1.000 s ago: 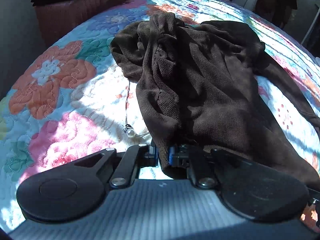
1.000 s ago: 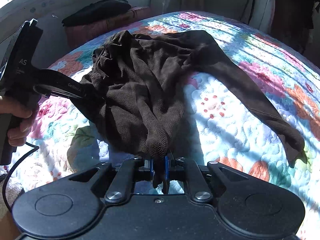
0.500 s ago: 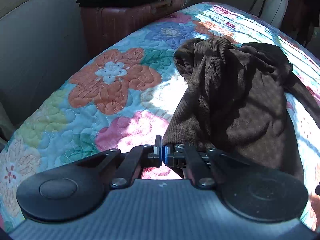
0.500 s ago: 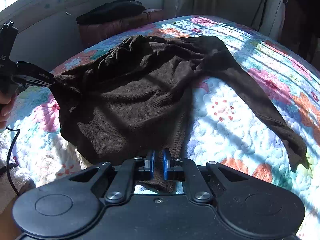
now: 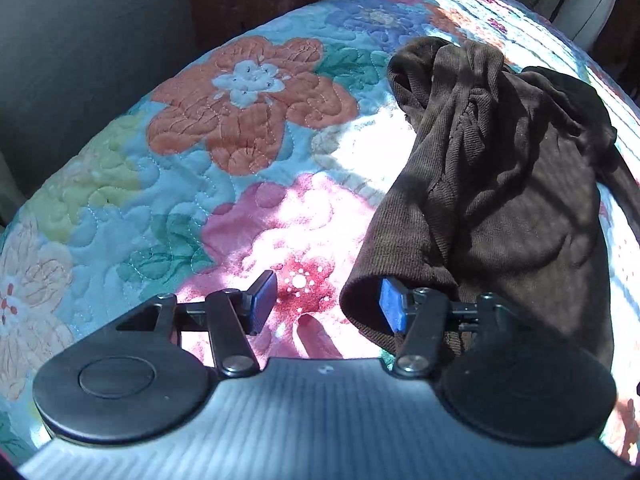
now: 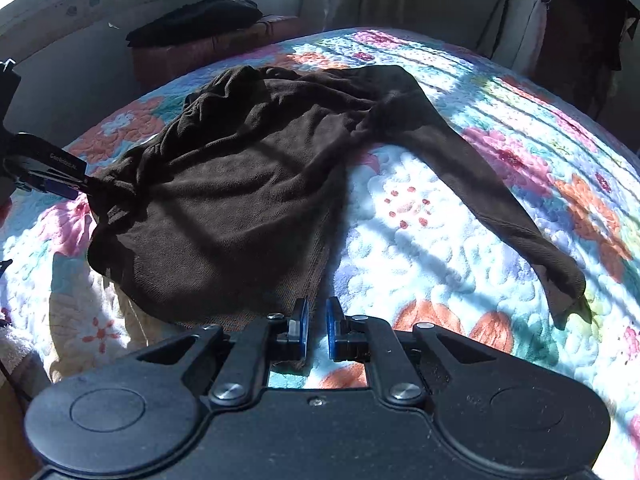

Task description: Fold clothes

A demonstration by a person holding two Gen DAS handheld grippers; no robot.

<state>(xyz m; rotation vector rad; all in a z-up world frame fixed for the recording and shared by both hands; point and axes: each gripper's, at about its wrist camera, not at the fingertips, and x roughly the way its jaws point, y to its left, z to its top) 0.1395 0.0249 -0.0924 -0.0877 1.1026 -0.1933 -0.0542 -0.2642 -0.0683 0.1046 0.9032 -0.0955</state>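
A dark brown long-sleeved top (image 6: 240, 200) lies spread on the flowered quilt (image 6: 440, 248), one sleeve (image 6: 500, 208) stretched out to the right. My left gripper (image 5: 326, 306) has its jaws opening wide. The top's corner (image 5: 400, 248) drapes around the right pad (image 5: 391, 309), and no pad presses on it. In the right wrist view the left gripper (image 6: 78, 184) sits at the top's left corner. My right gripper (image 6: 317, 334) is at the top's near hem, its jaws opening a little. Only quilt shows in the narrow gap between them.
A reddish-brown chest (image 6: 224, 52) with a folded black garment (image 6: 196, 20) on it stands beyond the bed's far left side. Dark clothes (image 6: 584, 28) hang at the back right. A black cable (image 6: 10, 364) runs along the left edge. Bare quilt (image 5: 180, 208) lies left of the top.
My left gripper pulled the top's corner leftwards, spreading the bunched cloth flat, then let it go as the jaws parted. The right jaws parted slightly and the hem slipped out from between them.
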